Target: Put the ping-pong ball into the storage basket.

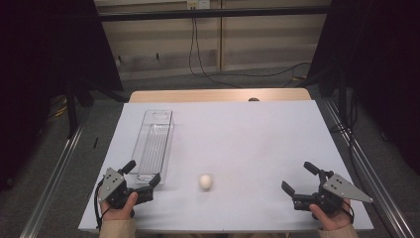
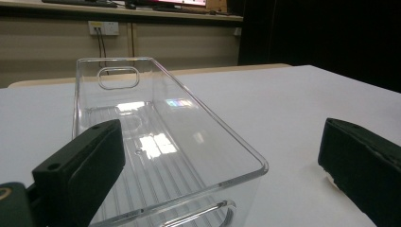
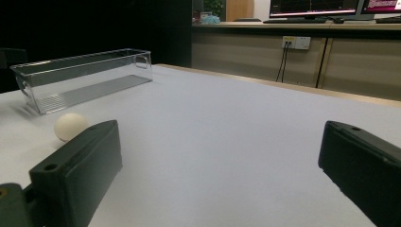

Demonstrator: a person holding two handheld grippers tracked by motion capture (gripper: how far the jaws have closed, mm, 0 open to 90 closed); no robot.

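Both grippers rest near the bench's [image 1: 257, 124] front edge, jaws spread wide and holding nothing. The left gripper [image 1: 142, 173] sits right at the near end of the clear bin [image 1: 154, 144], whose long axis runs straight away from it. The egg [image 1: 205, 181] lies just to that gripper's right, beside the bin's near corner. From the right gripper [image 1: 299, 177] the egg lies well off to its left, so the left gripper is judged the nearer for a pickup.

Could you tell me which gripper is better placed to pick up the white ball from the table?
Probably the left gripper: open, it sits nearer the white ball, beside the clear bin. The right gripper, also open, is farther off.
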